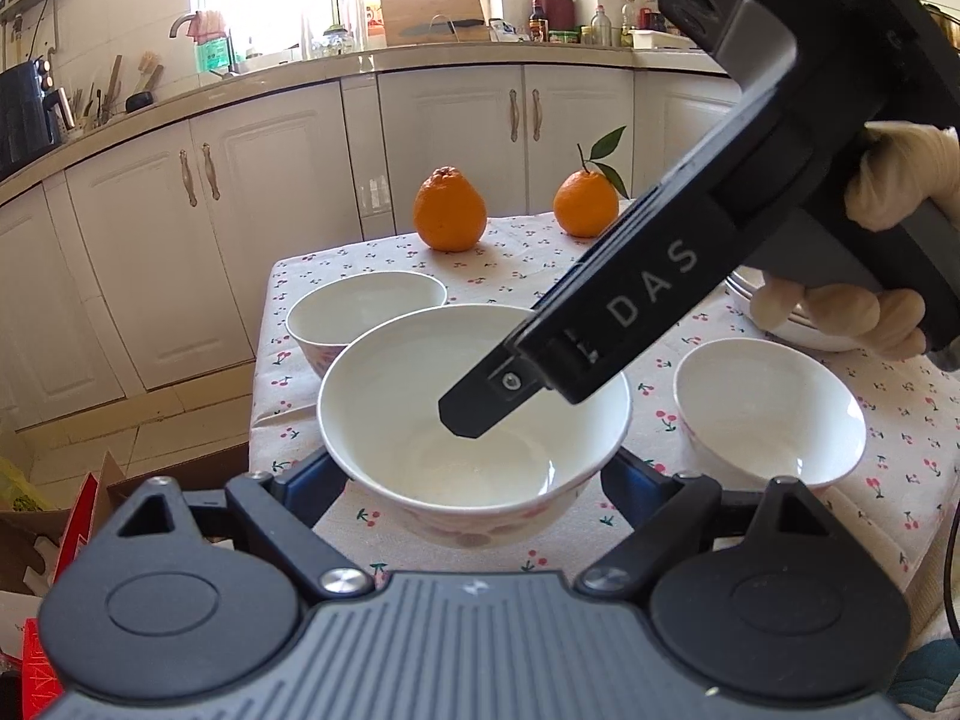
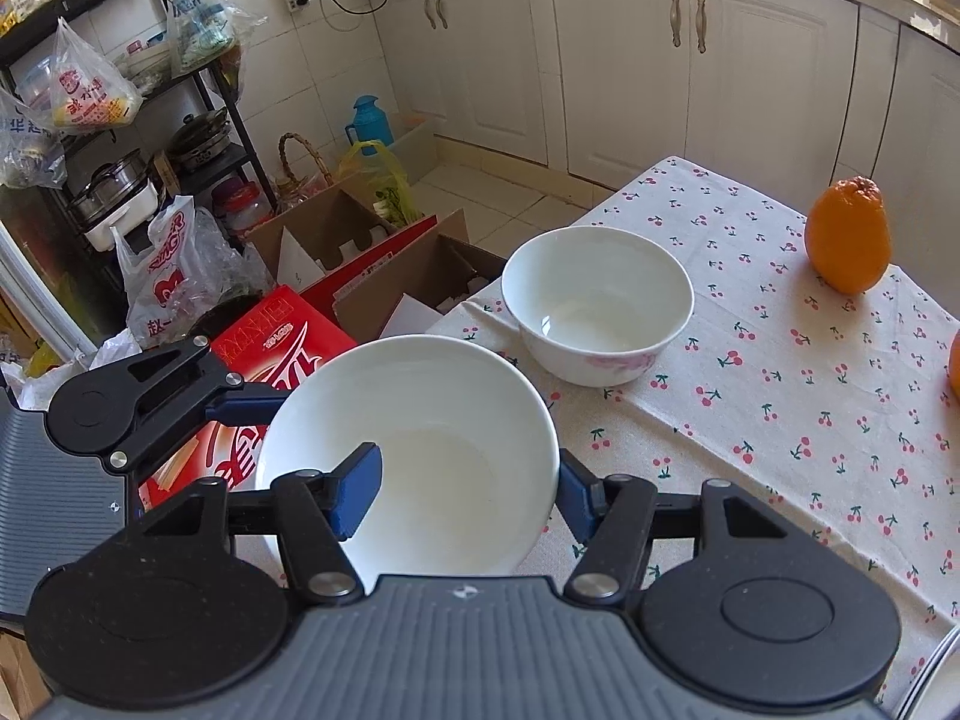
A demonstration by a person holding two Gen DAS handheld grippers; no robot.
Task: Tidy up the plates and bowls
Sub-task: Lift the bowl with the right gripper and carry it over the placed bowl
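Note:
A white bowl [image 1: 474, 420] sits near the table's front left, also in the right wrist view [image 2: 414, 456]. My left gripper [image 1: 474, 489] is open, with a finger on each outer side of the bowl. My right gripper [image 2: 468, 495] straddles the bowl's near rim, one blue finger [image 2: 357, 495] inside and the other outside; it looks closed on the rim. A second white bowl [image 1: 366, 315] stands behind, also in the right wrist view [image 2: 597, 300]. A third bowl [image 1: 771, 408] stands at the right. Stacked plates [image 1: 798, 330] lie behind my right hand.
Two oranges [image 1: 450, 210] [image 1: 585, 204] stand at the table's far end on the cherry-print cloth [image 1: 660, 438]. Cardboard boxes [image 2: 360, 252] and bags crowd the floor left of the table. White cabinets [image 1: 450, 120] run behind.

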